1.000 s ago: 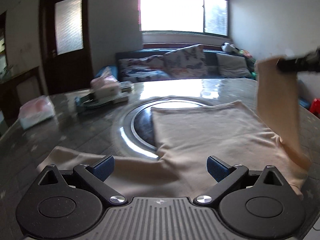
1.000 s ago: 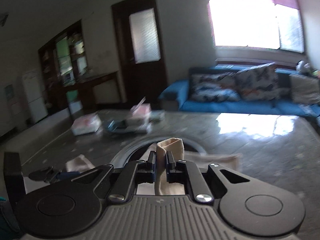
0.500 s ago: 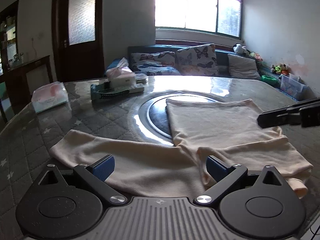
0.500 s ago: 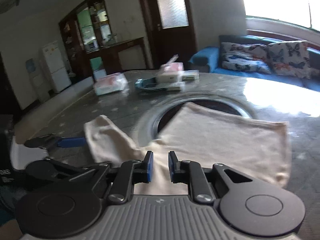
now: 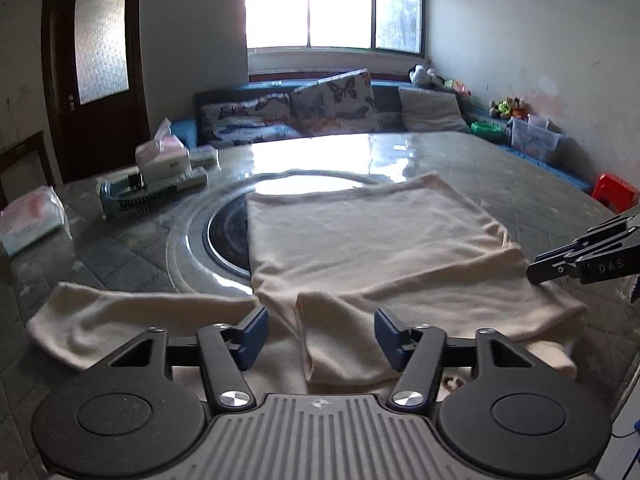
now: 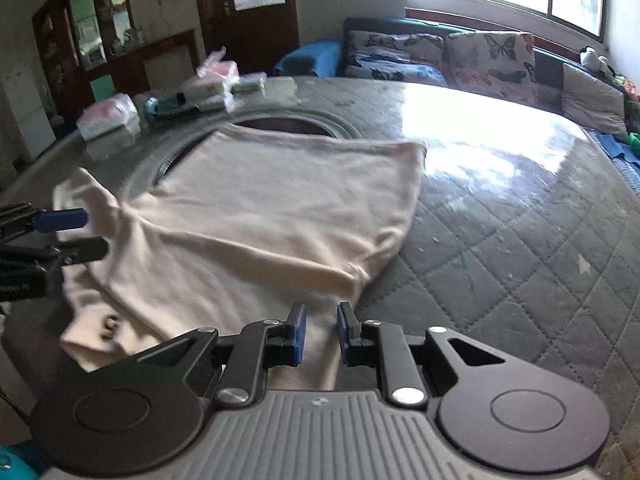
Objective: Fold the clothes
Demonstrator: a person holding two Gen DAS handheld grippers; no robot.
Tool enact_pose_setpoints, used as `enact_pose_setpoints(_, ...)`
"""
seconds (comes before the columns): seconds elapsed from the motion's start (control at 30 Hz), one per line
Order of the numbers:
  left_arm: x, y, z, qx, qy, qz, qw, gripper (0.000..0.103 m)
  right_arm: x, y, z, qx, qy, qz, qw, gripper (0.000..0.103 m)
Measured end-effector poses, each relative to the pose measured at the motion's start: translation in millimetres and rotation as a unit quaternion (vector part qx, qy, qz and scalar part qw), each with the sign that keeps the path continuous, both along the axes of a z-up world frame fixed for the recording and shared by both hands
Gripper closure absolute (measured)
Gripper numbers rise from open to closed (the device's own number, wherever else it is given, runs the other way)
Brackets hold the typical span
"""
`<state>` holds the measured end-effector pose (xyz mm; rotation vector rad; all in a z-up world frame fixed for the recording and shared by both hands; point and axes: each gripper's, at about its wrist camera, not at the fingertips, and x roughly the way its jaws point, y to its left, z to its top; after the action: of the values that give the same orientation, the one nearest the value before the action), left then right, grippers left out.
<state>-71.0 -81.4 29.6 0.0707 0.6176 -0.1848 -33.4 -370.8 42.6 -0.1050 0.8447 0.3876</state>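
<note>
Left wrist view: the cream garment [image 5: 368,240] is lying flat on the table [image 5: 520,184]; its unfolded sleeve [image 5: 120,312] is stretching leftward, nearer the left gripper [image 5: 318,330], which is hovering spread and empty.

Right wrist view: the right gripper [image 6: 319,334] is hovering over the garment's near edge, narrowly parted, gripping nothing.

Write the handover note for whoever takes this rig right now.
Left gripper: open, holding nothing, low over the near edge of the cream top.
Right gripper: slightly open, holding nothing, over the top's right side.
Top lies flat on the quilted table.
Done: right sleeve folded across the body.
Left: left sleeve is spread out; fold it in, then fold the body.
</note>
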Motion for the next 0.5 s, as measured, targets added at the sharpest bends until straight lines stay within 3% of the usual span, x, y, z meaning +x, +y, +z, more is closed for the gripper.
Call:
enact_pose_setpoints(0.13,0.7,4.4,-5.7,0.003,0.015,0.005,0.9999,0.049,5.2,3.5,3.8,0.008,-0.014,0.007,1.0,0.087)
enact_pose_setpoints(0.3,-0.7,5.4,-8.5,0.0,0.024,0.001,0.9997,0.065,11.9,8.5,9.4,0.019,-0.032,0.017,0.999,0.086)
enact_pose_setpoints(0.37,-1.7,3.0,-10.3,0.002,0.027,-0.006,0.9996,0.073,17.7,13.4,4.1,0.017,-0.027,0.02,0.999,0.086)
enact_pose_setpoints(0.43,-2.9,3.1,-10.3,0.001,0.027,-0.008,0.9996,0.088,21.6,16.7,-2.1,0.014,-0.022,0.021,0.999,0.085)
enact_pose_setpoints(0.5,-4.5,5.3,-8.8,-0.001,0.024,-0.007,0.9997,0.094,22.4,17.6,-4.7,0.013,-0.021,0.021,0.999,0.084)
